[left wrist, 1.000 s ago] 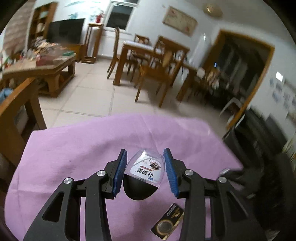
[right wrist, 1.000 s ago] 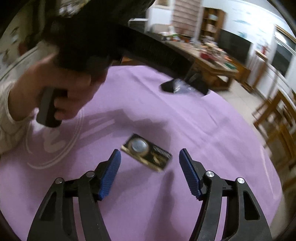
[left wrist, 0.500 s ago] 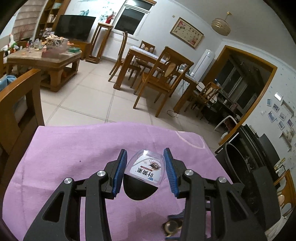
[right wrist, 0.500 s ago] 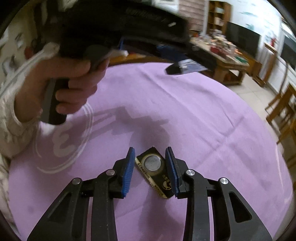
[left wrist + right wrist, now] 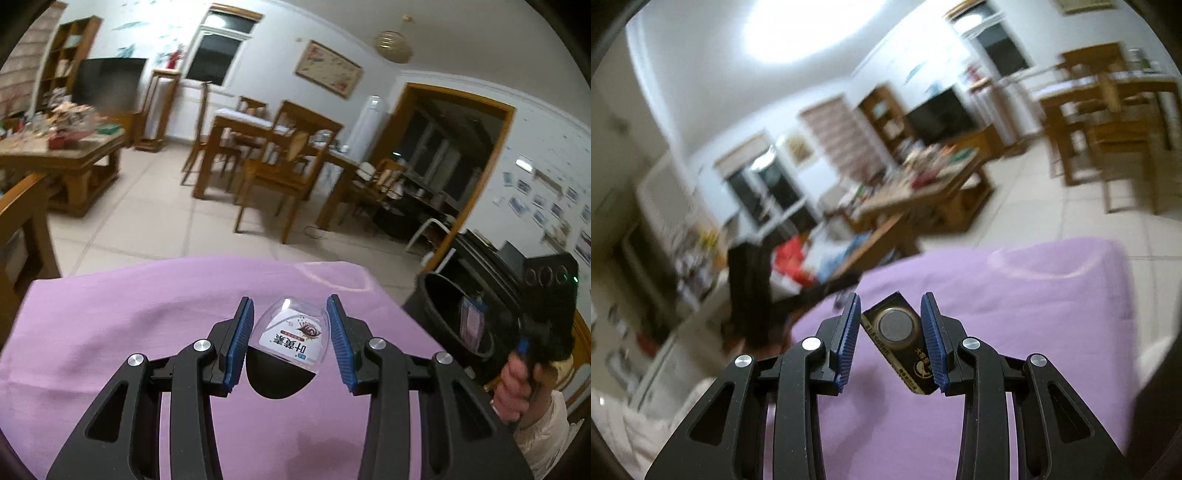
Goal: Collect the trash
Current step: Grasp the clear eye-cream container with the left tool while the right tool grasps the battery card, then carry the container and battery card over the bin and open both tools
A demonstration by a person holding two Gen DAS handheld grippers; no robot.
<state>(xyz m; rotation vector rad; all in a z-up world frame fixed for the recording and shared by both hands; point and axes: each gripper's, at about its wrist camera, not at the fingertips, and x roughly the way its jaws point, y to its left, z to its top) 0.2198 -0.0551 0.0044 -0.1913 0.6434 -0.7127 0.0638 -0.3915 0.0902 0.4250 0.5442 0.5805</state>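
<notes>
My left gripper (image 5: 290, 334) is shut on a clear plastic blister pack with a white label and eye drawing (image 5: 291, 338), held above the purple tablecloth (image 5: 129, 321). In the right wrist view my right gripper (image 5: 890, 332) is shut on a black and gold coin battery card (image 5: 899, 338), lifted off the purple tablecloth (image 5: 1034, 302). A black trash bin (image 5: 454, 317) stands just beyond the table's right edge in the left wrist view. Beside the bin a hand (image 5: 517, 380) grips the other tool's handle.
Wooden chairs and a dining table (image 5: 273, 155) stand on the tiled floor ahead. A cluttered coffee table (image 5: 62, 147) is at the left, seen also as a cluttered coffee table (image 5: 923, 184) in the right wrist view. A wooden chair back (image 5: 22, 221) rises by the table's left edge.
My right gripper closed on the battery card, lifted it off the cloth, rolled and swung away towards the bin side. The left gripper kept its hold on the blister pack and shifted slightly.
</notes>
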